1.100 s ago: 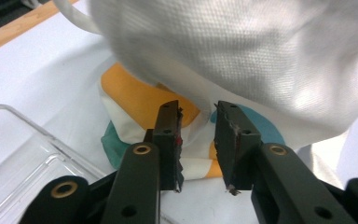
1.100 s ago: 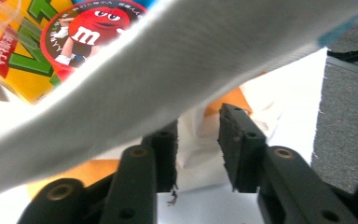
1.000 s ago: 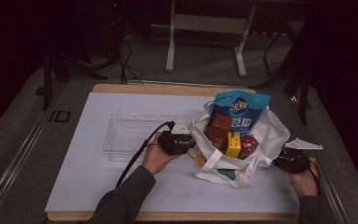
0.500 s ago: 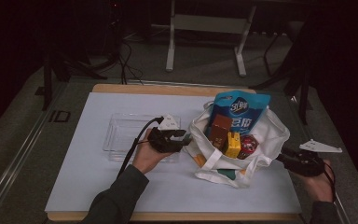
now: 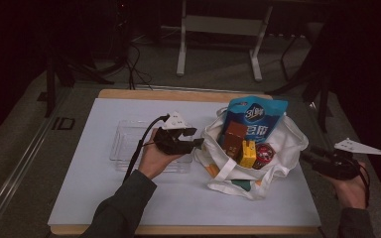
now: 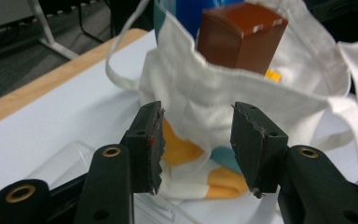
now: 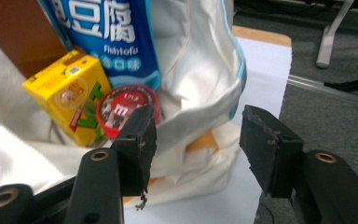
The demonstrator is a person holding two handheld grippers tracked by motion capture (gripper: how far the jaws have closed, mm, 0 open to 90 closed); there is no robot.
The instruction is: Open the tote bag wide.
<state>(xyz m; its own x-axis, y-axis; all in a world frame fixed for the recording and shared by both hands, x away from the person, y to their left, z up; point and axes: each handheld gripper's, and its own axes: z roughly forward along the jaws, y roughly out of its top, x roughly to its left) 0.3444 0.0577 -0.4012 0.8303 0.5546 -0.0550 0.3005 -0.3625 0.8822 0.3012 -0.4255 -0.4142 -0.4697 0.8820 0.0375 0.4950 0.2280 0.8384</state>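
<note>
Both tools, left (image 5: 194,138) and right (image 5: 311,154), now off the white tote bag (image 5: 283,148) (jaws just opened, empty).

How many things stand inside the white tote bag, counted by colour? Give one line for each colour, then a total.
Blue: 1, the snack pouch
Brown: 1, the box
Yellow: 1, the drink carton
Red: 1, the round candy tub
Total: 4 things in the white tote bag
</note>
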